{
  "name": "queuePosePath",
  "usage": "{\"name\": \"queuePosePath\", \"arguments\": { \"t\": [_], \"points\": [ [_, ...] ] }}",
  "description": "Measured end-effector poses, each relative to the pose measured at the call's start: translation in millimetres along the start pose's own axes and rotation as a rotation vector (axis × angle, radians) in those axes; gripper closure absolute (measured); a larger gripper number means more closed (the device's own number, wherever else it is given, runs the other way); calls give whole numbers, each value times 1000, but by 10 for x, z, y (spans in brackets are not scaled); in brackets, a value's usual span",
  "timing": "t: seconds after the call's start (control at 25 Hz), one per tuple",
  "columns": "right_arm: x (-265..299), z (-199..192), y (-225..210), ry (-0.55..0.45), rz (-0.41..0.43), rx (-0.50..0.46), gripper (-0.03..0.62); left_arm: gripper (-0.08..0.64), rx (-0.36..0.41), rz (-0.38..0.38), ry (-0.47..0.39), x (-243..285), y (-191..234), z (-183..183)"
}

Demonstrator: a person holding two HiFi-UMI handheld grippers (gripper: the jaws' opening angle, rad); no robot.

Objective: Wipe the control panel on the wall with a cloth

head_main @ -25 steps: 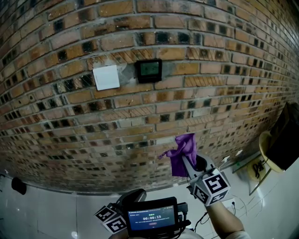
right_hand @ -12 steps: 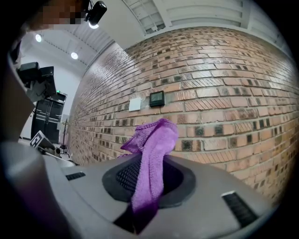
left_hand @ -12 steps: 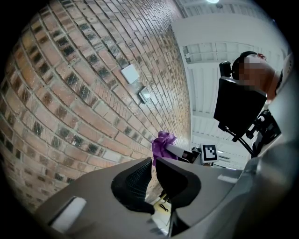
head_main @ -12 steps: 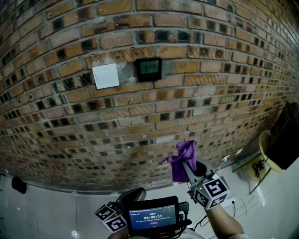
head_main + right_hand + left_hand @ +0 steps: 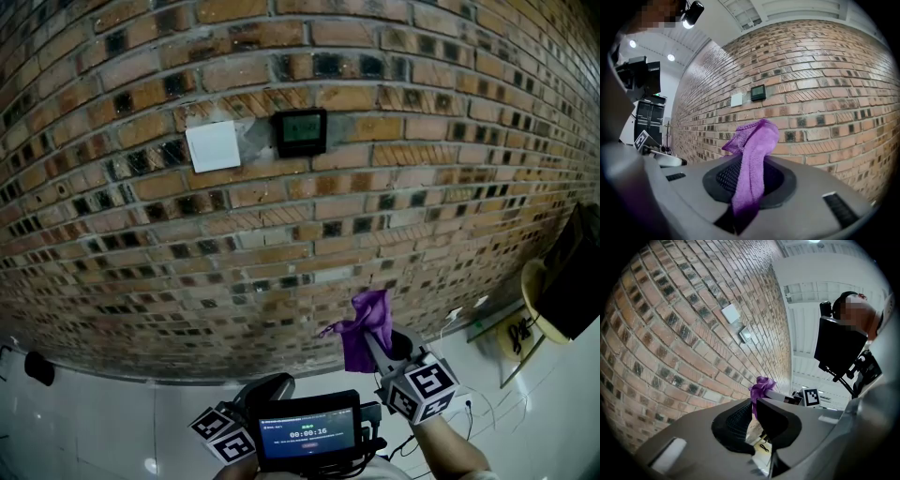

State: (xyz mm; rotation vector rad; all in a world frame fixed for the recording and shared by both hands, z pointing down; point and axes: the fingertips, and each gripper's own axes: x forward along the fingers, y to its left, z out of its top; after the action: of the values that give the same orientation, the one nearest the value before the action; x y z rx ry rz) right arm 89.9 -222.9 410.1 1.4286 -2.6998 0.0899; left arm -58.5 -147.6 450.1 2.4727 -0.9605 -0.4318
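The control panel (image 5: 300,131), a small black box with a greenish screen, is fixed high on the brick wall; it also shows as the control panel (image 5: 758,93) and the control panel (image 5: 745,335). Far below it, my right gripper (image 5: 372,339) is shut on a purple cloth (image 5: 365,323), which stands up out of the jaws and is apart from the wall. The right gripper view has the cloth (image 5: 752,159) pinched in the right gripper (image 5: 749,171). My left gripper (image 5: 267,390) hangs low at the bottom, its jaws closed on nothing in the left gripper view (image 5: 753,405).
A white blank plate (image 5: 213,146) sits just left of the panel. At the right stand a black object and a tan round thing (image 5: 551,286), with cables (image 5: 473,405) on the white floor. A small dark object (image 5: 37,371) lies at the far left.
My right gripper and the purple cloth have sunk slightly in the head view. The left gripper has stayed low.
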Motion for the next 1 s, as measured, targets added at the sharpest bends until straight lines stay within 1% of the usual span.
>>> {"name": "queuePosePath", "arguments": {
  "t": [0.4, 0.8, 1.0],
  "points": [
    [-53, -209, 122, 32, 41, 13, 509, 528, -7, 0, 4, 26, 23, -11],
    [-39, -302, 382, 51, 100, -46, 509, 528, -12, 1, 4, 34, 40, -31],
    [-32, -320, 485, 62, 110, -114, 509, 528, -14, 1, 3, 31, 39, -38]
  ]
}}
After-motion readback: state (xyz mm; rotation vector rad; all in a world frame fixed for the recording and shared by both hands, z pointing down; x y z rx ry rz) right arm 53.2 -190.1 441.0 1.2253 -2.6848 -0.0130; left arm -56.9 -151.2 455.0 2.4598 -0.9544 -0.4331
